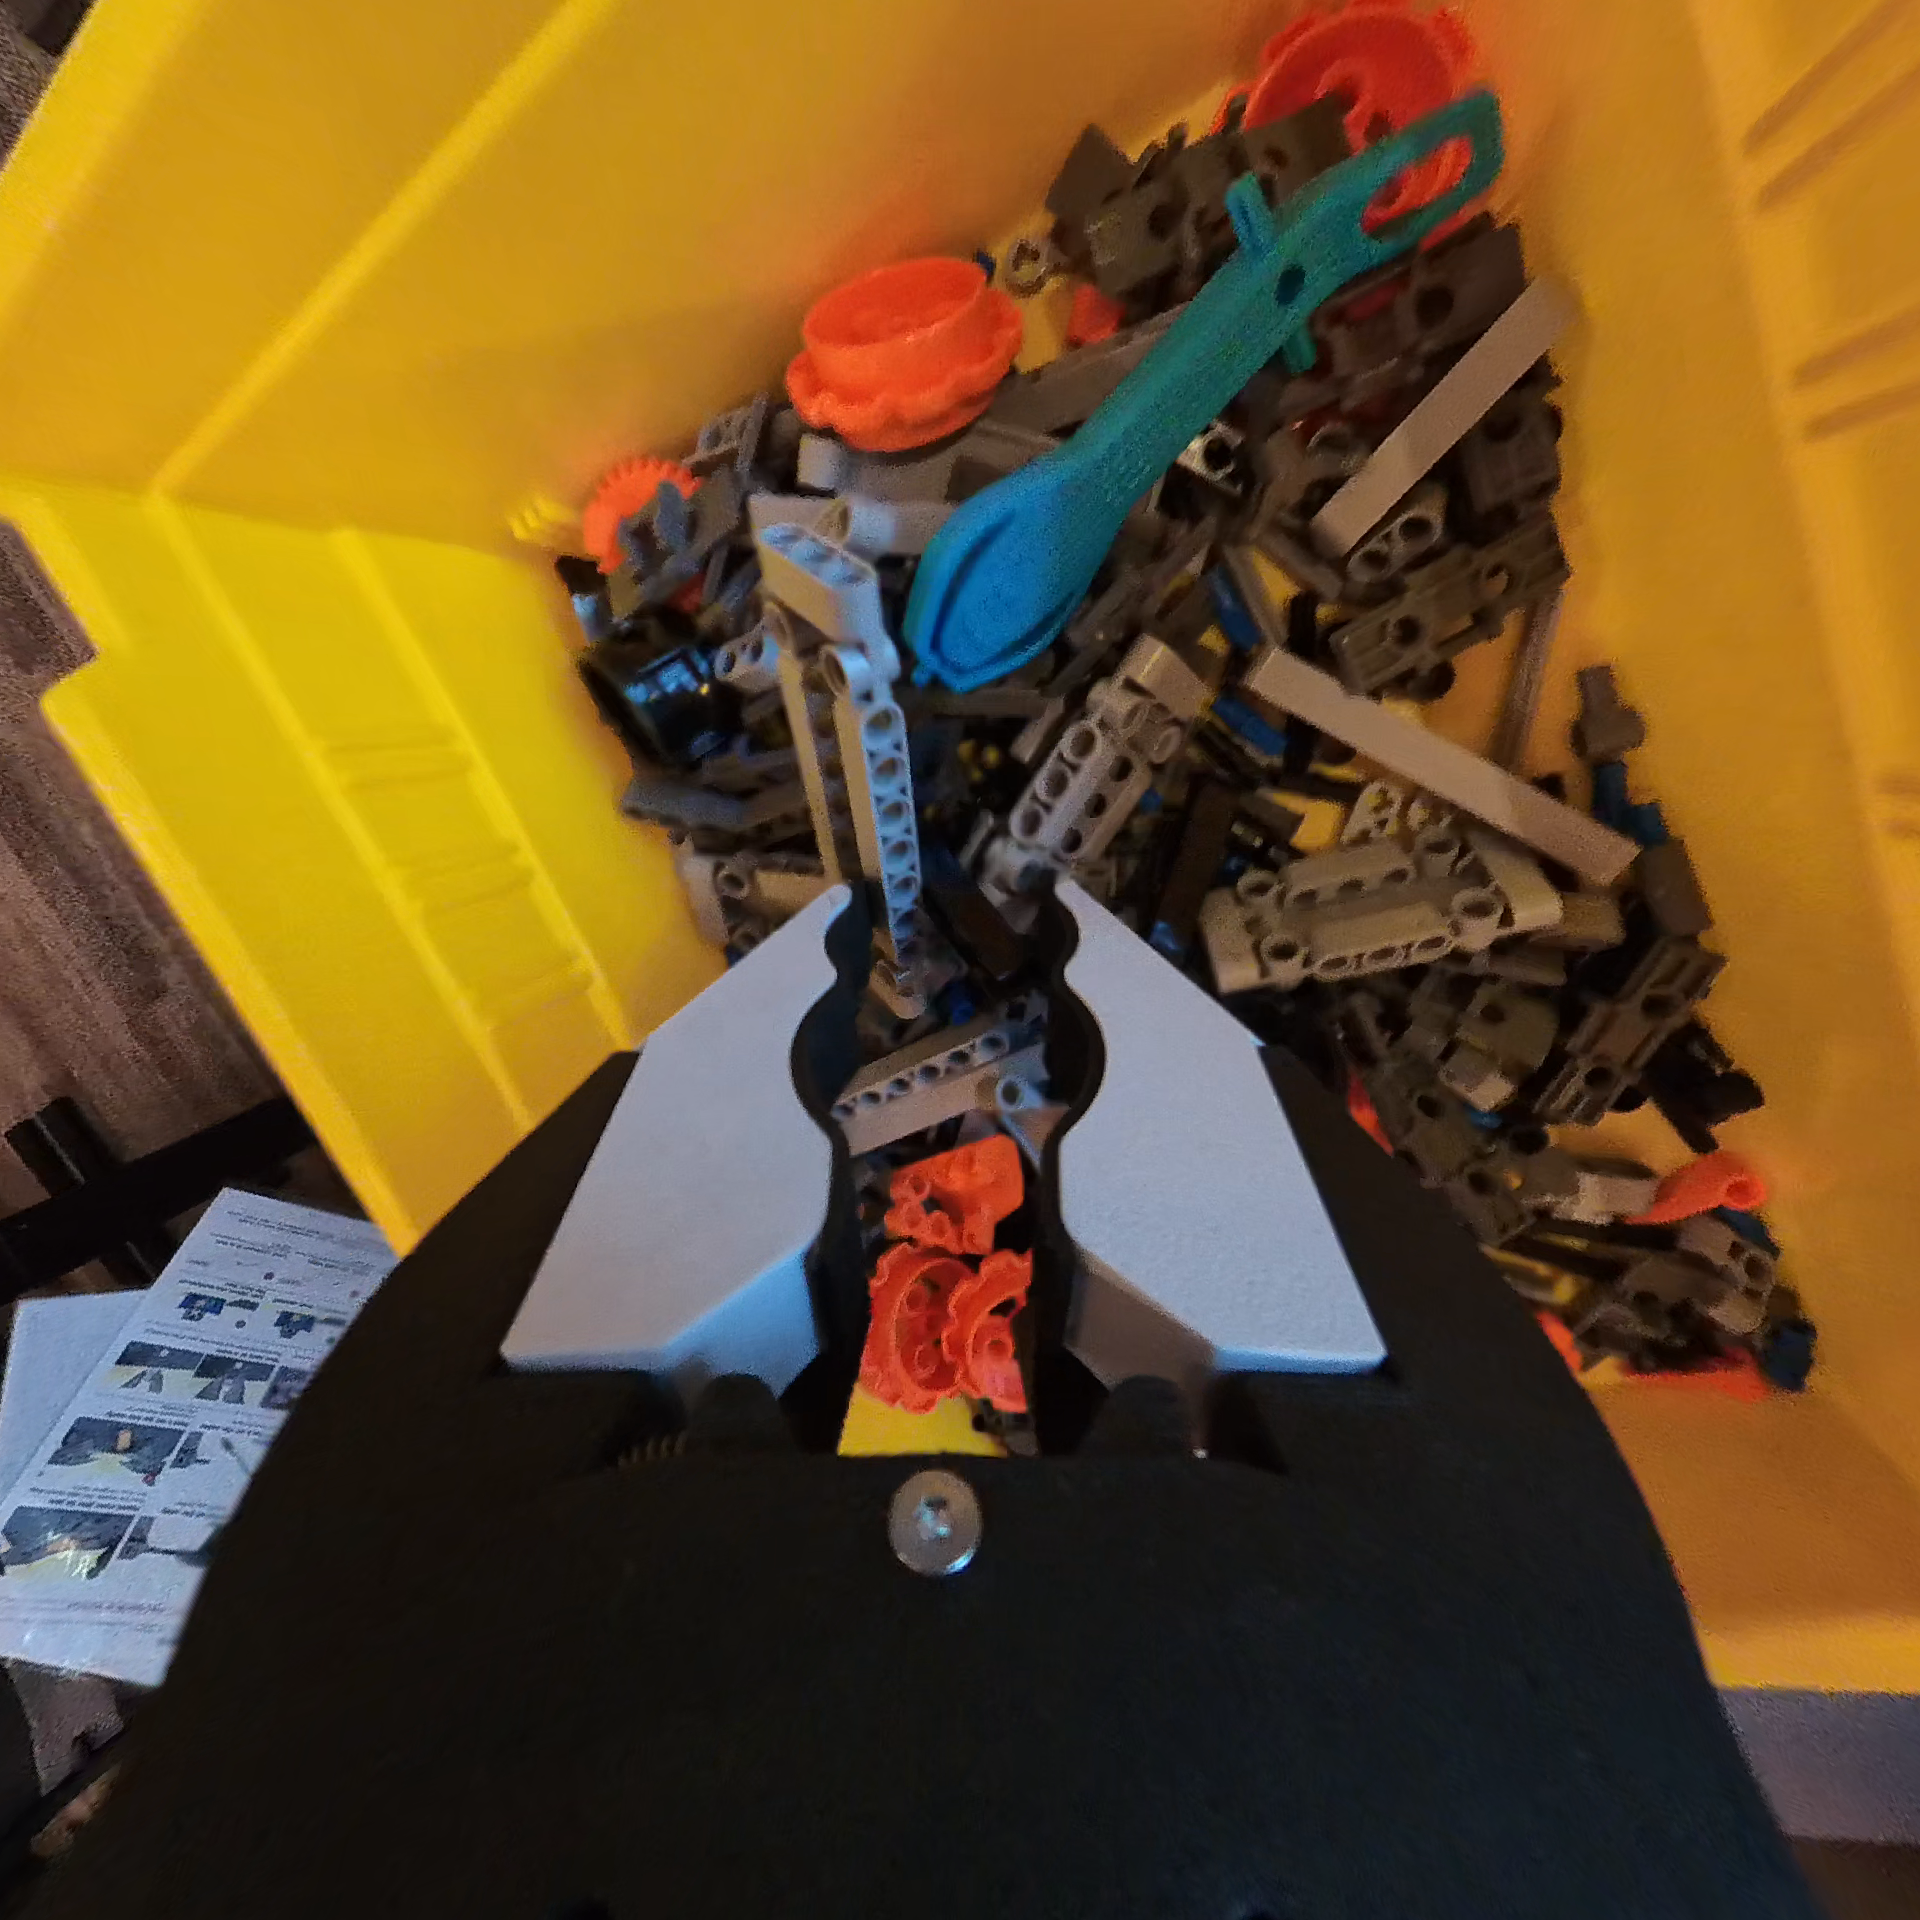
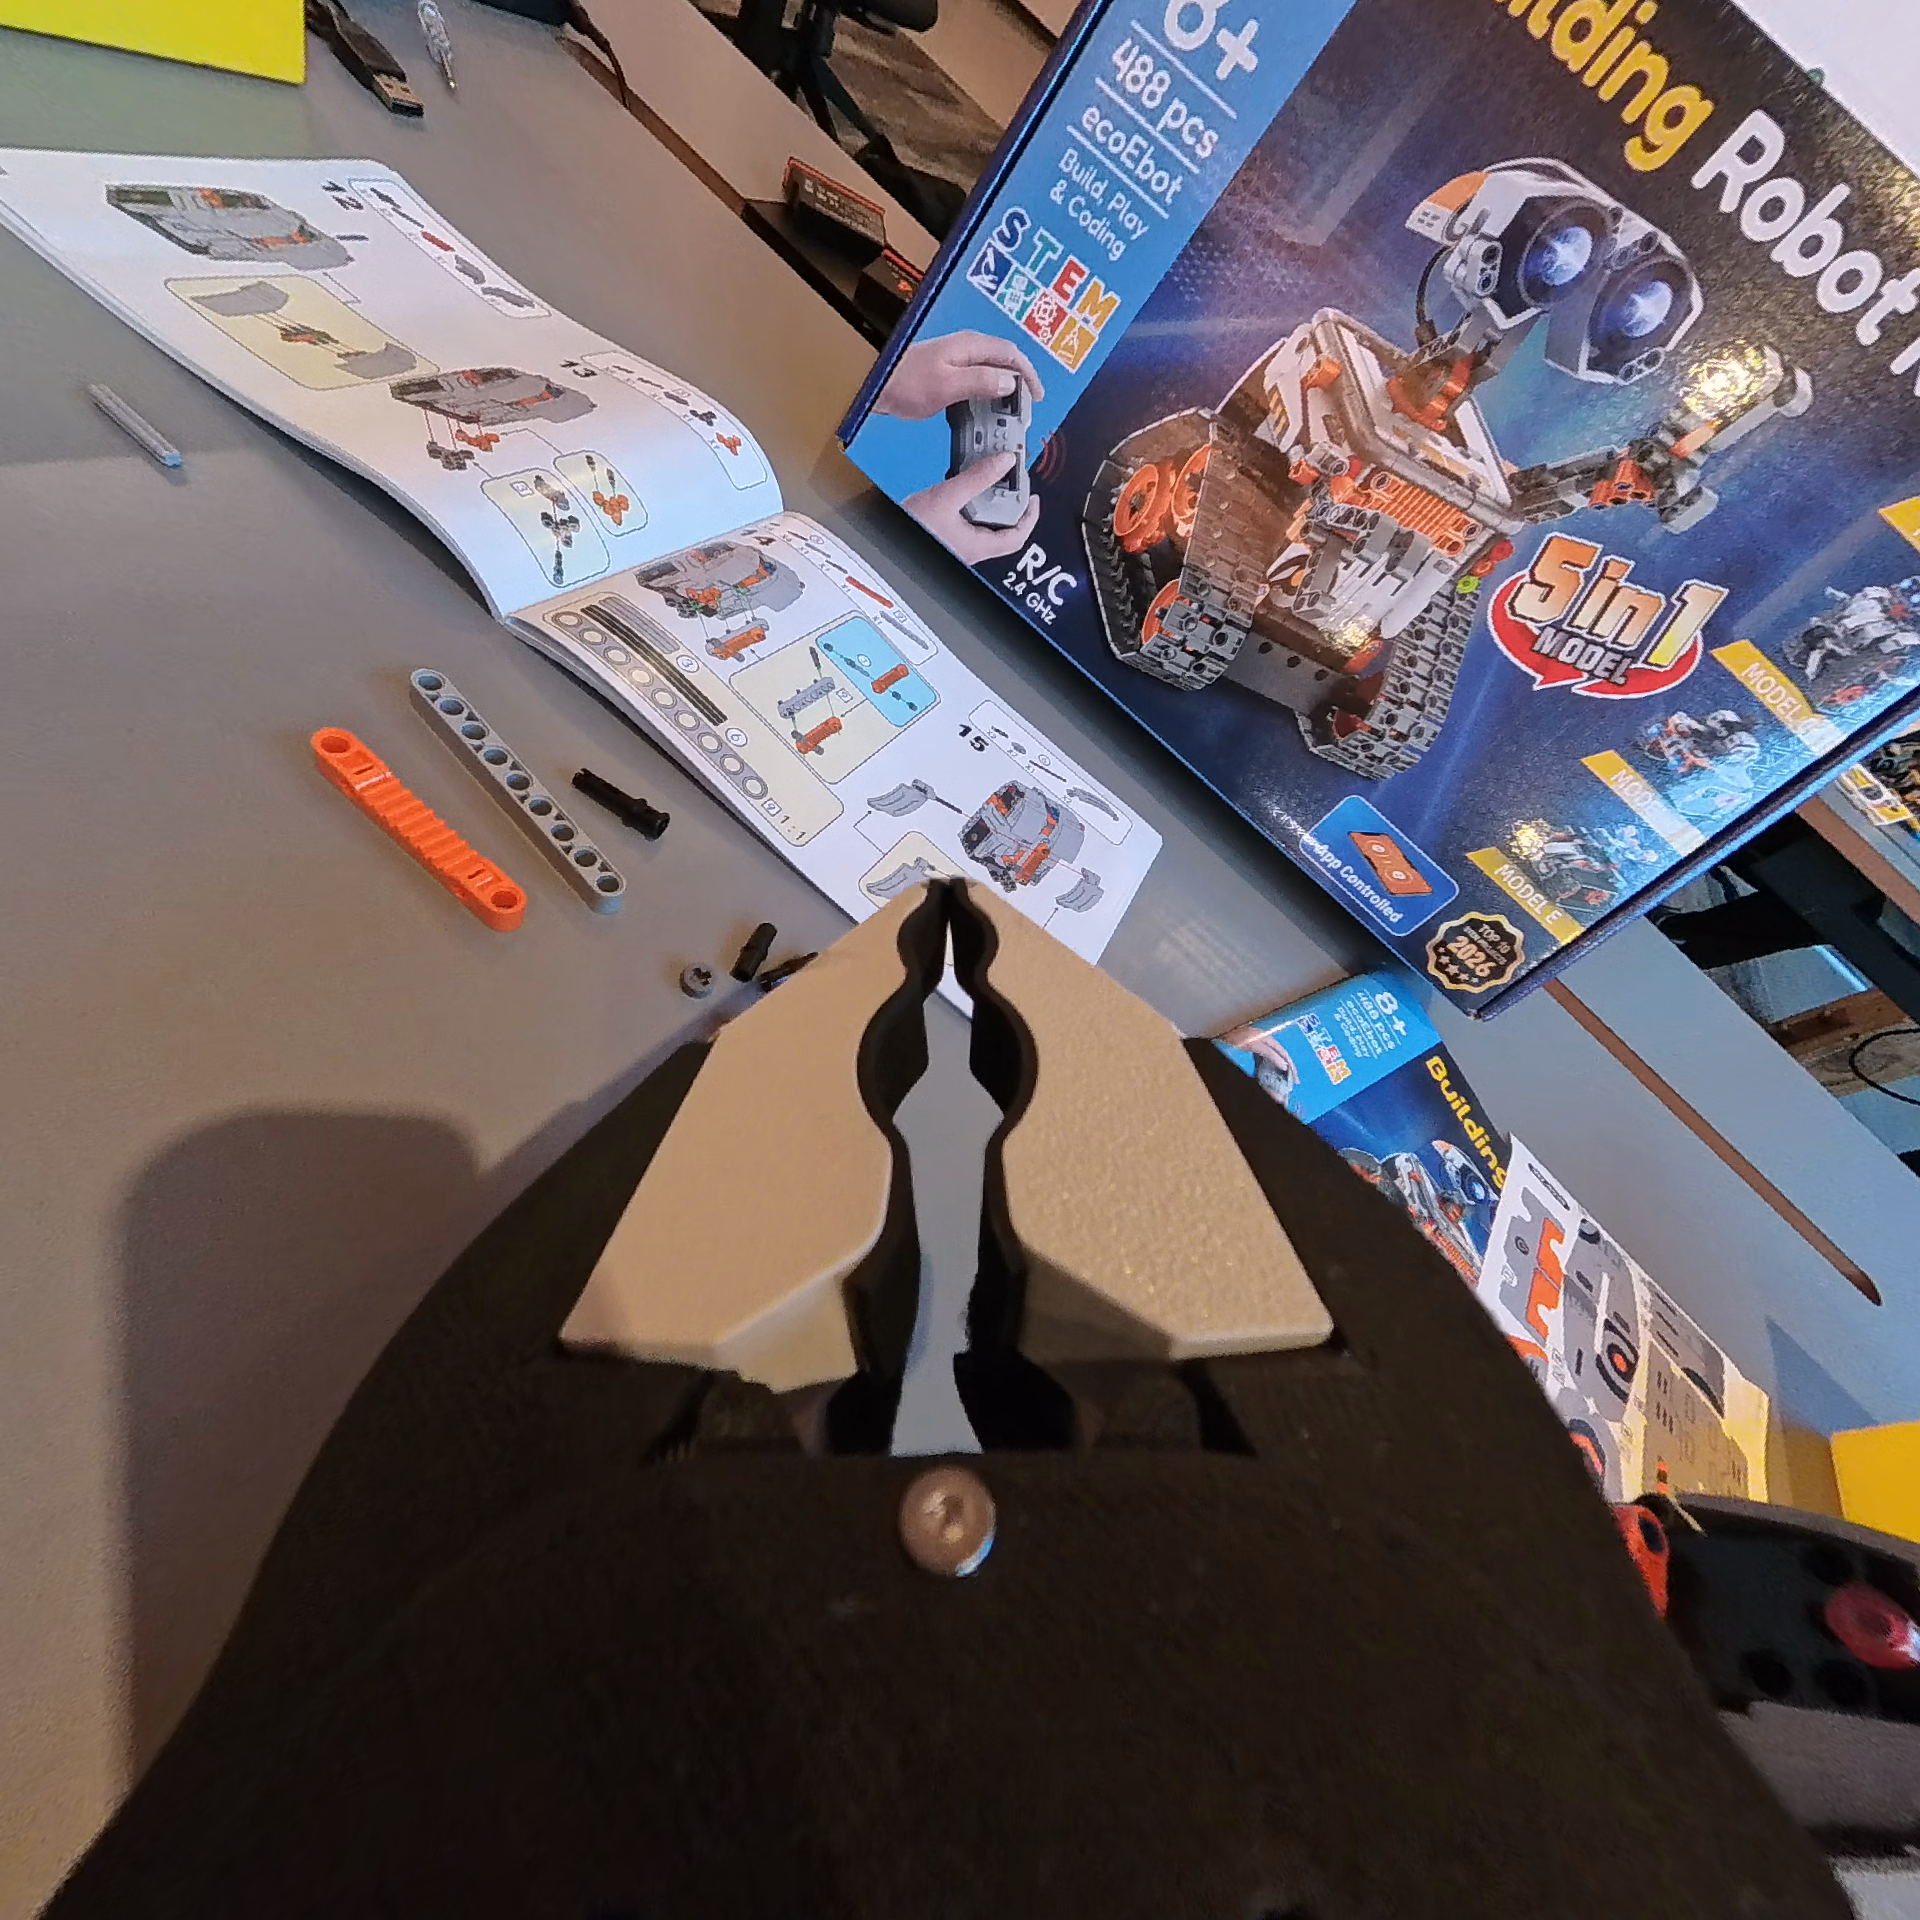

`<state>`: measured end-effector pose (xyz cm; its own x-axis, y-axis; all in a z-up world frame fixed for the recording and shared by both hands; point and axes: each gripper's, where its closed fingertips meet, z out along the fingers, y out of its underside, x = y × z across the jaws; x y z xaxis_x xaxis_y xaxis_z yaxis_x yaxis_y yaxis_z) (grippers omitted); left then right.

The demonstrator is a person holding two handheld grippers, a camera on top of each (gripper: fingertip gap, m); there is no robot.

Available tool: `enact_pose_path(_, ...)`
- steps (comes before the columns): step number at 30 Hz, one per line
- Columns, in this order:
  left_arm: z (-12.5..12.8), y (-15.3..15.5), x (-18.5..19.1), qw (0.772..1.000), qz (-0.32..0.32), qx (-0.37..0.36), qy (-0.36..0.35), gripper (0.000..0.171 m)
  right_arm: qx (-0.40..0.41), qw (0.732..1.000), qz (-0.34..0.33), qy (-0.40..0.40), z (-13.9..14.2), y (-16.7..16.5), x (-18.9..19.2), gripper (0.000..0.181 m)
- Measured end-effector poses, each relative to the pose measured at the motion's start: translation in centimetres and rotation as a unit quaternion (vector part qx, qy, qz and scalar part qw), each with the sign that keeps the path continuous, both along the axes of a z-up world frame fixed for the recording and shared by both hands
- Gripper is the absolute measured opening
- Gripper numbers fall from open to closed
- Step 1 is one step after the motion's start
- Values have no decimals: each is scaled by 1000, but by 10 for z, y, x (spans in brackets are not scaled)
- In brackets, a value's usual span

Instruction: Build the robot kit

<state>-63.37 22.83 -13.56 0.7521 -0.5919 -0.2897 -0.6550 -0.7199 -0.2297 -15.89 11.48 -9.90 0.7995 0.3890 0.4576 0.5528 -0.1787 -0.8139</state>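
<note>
Left gripper: mine, tipped down into the yellow bin; jaws parted a little, gripping nothing that I can make out. A pale grey holed beam stands up from the heap with its lower end between my fingertips; whether they touch it I cannot tell.
Bin contents: a loose heap of grey, black and orange building parts, slid into the far corner, I judge because the bin or my view is tilted.
On top of the heap: a blue-green plastic tool lying slantwise, an orange cap-like wheel beside its blade end.
Orange gears: seen through the gap between my fingers, low in the bin.
Right gripper: mine, jaws closed tip to tip, empty, hovering over the grey table at the near corner of the open instruction booklet.
Laid out on the table: an orange toothed bar, a grey holed beam and a black pin, side by side and apart, probably sorted out for the open page.
Small bits: a grey bush and short black pins, just left of my fingertips.
Toy box: propped up behind the booklet, its picture side facing me.
</note>
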Motion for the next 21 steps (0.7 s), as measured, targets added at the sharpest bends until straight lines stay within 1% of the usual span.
enact_pose_path(2,1,-9,-13,1000,6,-9,5,18,-2,1000,0,-2,-1,0,0,0)
enact_pose_path(6,1,-30,-22,999,11,-25,-37,15,-6,1000,0,-8,-4,1,0,0)
enact_pose_path(9,5,-47,-25,998,11,-33,-51,13,-10,1000,0,-9,-6,1,0,0)
enact_pose_path(12,5,-71,-26,995,0,-78,-55,13,-13,1000,-1,-11,-7,1,0,0)
enact_pose_path(13,7,-71,-26,996,1,-74,-55,13,-13,1000,-1,-11,-7,1,0,0)
enact_pose_path(15,18,-62,-24,996,18,-45,-70,29,-13,1000,-1,-11,-7,1,0,0)
enact_pose_path(16,25,-56,-18,995,22,-31,-87,33,-14,1000,0,-10,-8,1,-1,0)
enact_pose_path(17,33,-50,-6,993,17,-17,-113,43,-16,1000,0,-10,-8,2,-1,0)
enact_pose_path(19,44,-36,30,983,-24,0,-180,59,-19,1000,0,-12,-10,2,-1,0)
enact_pose_path(20,44,-31,49,978,-50,-5,-202,70,-21,1000,0,-13,-11,2,-1,0)
enact_pose_path(21,39,-24,61,977,-63,-9,-202,81,-21,1000,0,-14,-11,2,-1,0)
